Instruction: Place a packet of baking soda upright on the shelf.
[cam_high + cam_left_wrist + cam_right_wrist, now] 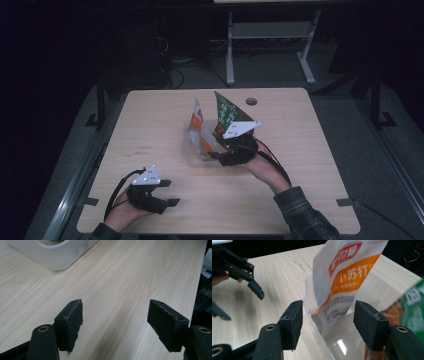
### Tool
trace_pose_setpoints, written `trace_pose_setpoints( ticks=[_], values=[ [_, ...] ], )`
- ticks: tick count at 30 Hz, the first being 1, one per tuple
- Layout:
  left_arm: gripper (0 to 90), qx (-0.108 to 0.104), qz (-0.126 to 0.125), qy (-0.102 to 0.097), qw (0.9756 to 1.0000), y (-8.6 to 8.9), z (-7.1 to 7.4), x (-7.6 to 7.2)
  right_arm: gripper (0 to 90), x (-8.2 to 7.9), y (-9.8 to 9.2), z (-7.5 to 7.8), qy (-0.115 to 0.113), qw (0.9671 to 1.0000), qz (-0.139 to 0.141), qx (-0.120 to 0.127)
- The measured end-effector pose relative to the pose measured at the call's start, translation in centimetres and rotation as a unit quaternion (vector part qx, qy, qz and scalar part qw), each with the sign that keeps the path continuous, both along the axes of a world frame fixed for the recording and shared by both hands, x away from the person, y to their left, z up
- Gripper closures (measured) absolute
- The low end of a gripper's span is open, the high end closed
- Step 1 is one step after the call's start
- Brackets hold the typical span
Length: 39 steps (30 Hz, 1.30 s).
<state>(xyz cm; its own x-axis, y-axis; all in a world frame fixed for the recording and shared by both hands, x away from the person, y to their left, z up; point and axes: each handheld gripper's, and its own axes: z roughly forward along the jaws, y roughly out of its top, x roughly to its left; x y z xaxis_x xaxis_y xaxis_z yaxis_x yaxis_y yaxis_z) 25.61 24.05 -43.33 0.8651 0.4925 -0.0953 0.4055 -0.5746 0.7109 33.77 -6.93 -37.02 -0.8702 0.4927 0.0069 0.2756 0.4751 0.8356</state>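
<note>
1. Right gripper (pixel 216 156) is seen released at the near-right edge of the clear plastic bin (pixel 317 322) at table centre; nothing is pinched, and the white-and-orange snack pouch (pixel 344 280) stands apart beyond the pads.
2. The pouch is stood upright in the bin, leaning against the left wall. A green snack pouch (pixel 227 112) is stood just right of it, tilted toward the far right.
3. Left gripper (pixel 170 192) is held released above bare table (pixel 120 277) at the near-left corner, well apart from the bin.
4. Risk: the orange pouch is judged unsupported, so a tip over the rim could be caused by a knock from a withdrawing jaw.
5. Risk: the light bin could be dragged if its wall is caught by the right gripper's pads.
6. Risk: the green pouch is judged top-heavy and could be toppled by the right gripper's grey plate or cable.
</note>
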Motion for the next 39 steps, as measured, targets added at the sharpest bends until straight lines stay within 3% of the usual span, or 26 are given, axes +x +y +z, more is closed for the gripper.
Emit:
trace_pose_setpoints(
  ticks=[15,28,32,39],
  values=[
    [27.2,-0.004,-0.006,0.002,1.0000,-0.2,-0.1,-0.1,39.0,-2.7,-3.5,-1.1,0.021,0.9997,0.007,0.012],
    [24.9,-0.003,-0.019,0.008,0.9998,-0.5,-0.3,-0.2,35.1,-5.3,-5.9,-3.4,0.043,0.9988,0.021,-0.010],
    [24.2,0.003,-0.024,0.018,0.9995,-0.5,-0.5,-0.1,34.3,-6.0,-6.6,-4.4,0.056,0.9980,0.019,-0.024],
    [23.3,0.009,-0.038,0.017,0.9991,-0.8,-0.6,-0.2,33.2,-6.8,-7.6,-5.8,0.067,0.9964,0.017,-0.050]
  ],
)
